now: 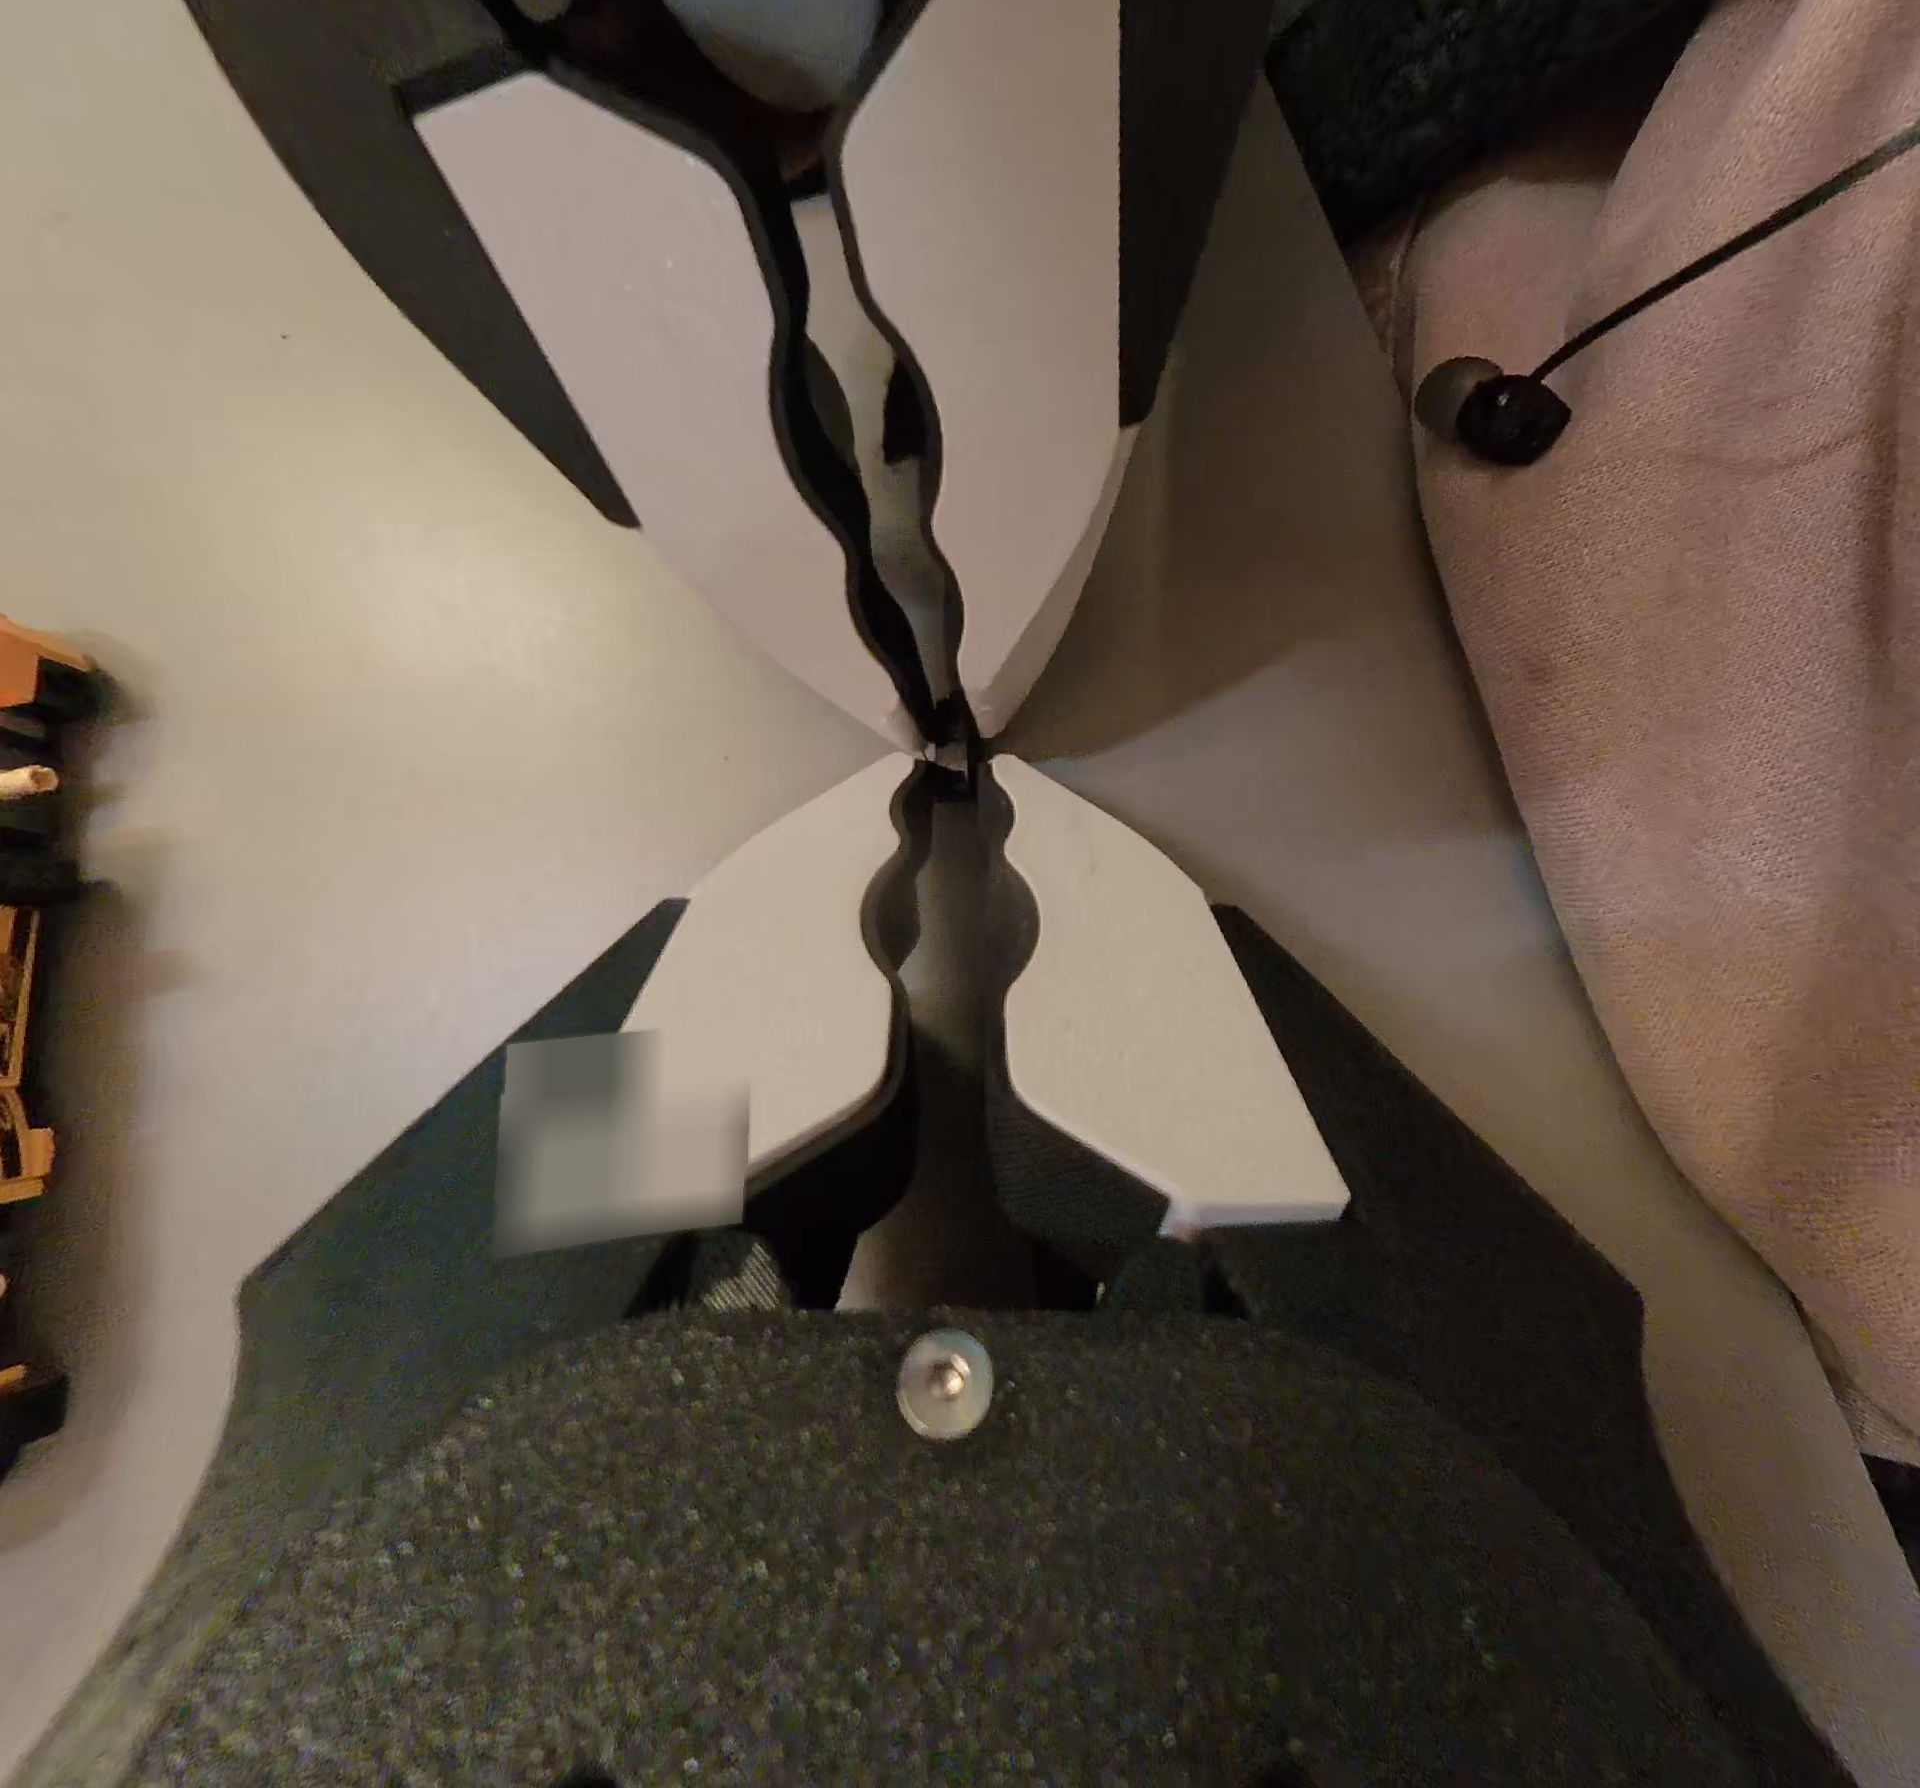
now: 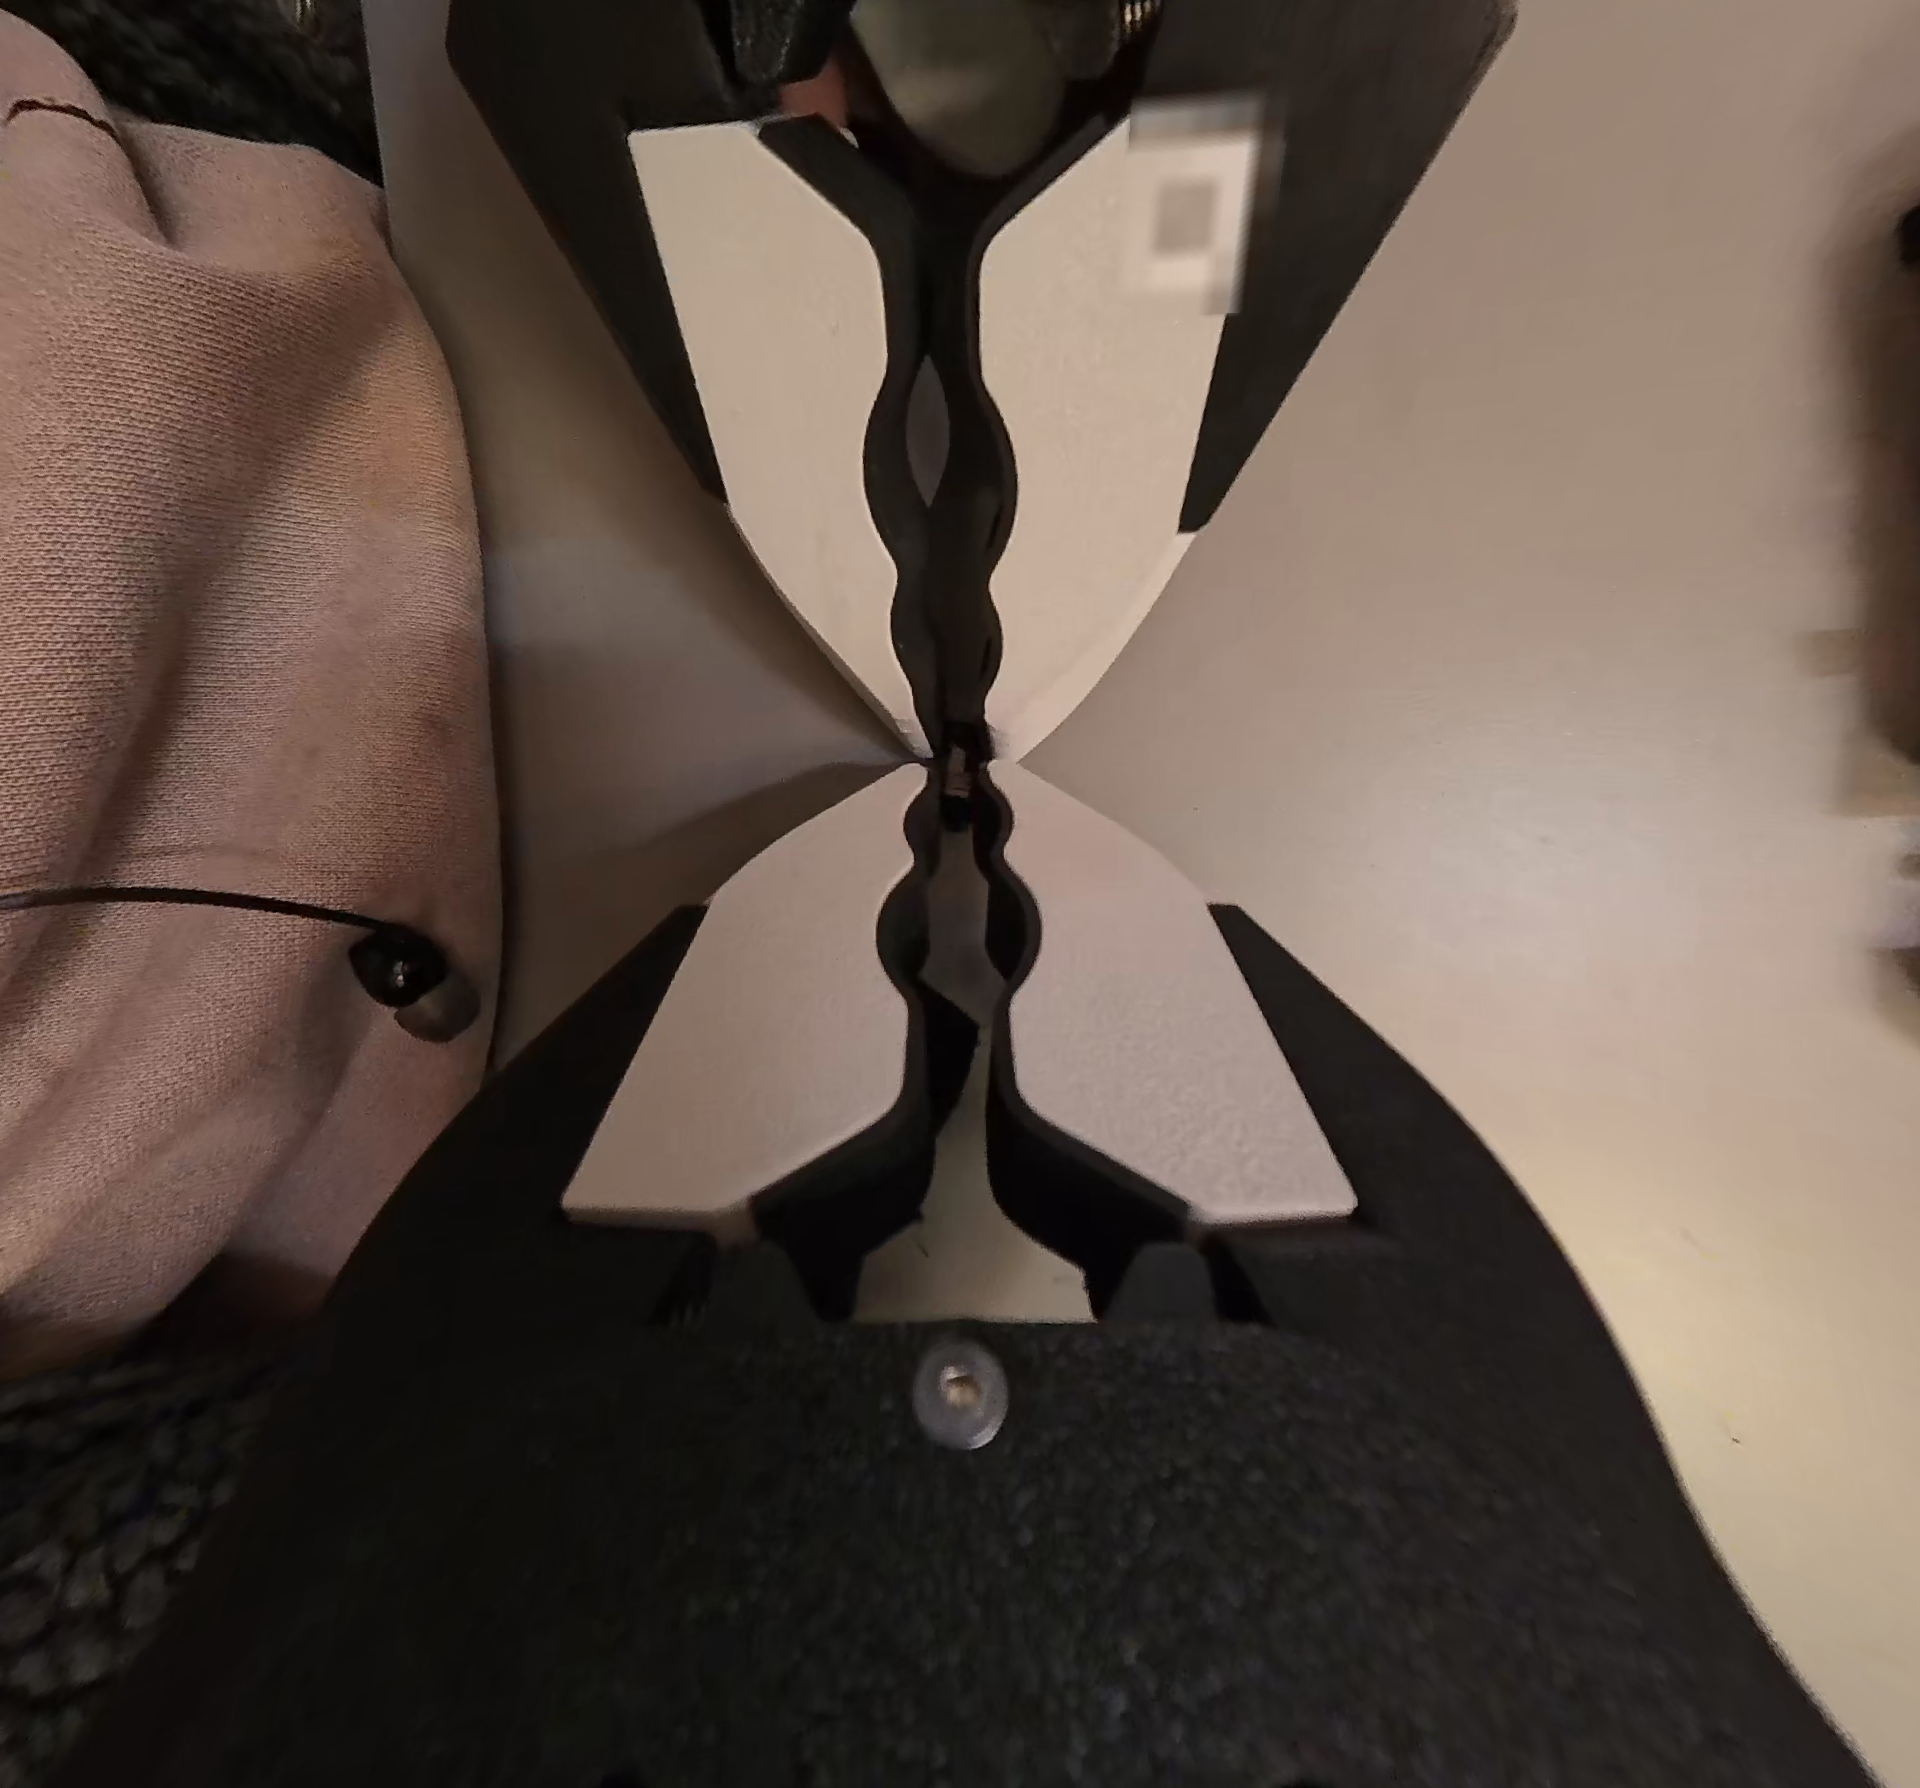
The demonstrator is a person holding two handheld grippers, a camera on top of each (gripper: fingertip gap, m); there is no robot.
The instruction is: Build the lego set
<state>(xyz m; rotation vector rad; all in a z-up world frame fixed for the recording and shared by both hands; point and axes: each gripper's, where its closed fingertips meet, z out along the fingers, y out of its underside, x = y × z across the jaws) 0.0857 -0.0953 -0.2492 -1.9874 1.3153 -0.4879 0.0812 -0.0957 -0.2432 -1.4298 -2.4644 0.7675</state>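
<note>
My two grippers meet tip to tip above the white table (image 1: pixel 364 595). In the left wrist view my left gripper (image 1: pixel 943 780) comes up from the bottom and my right gripper (image 1: pixel 941 715) comes down from the top. Both are closed on a tiny black lego piece (image 1: pixel 949 743) pinched where the tips meet. The right wrist view shows the same from the other side: my right gripper (image 2: pixel 956 808) at the bottom, my left gripper (image 2: pixel 954 728) at the top, the black piece (image 2: pixel 957 770) between them. The piece is mostly hidden by the finger pads.
Blurred orange, tan and black lego parts (image 1: pixel 26 907) lie at the left edge of the left wrist view. Dark blurred things (image 2: pixel 1886 595) sit at the right edge of the right wrist view. A person's pinkish garment (image 1: pixel 1714 803) with a black cord toggle (image 1: pixel 1501 408) is close by. The grippers are tip to tip, or close to it.
</note>
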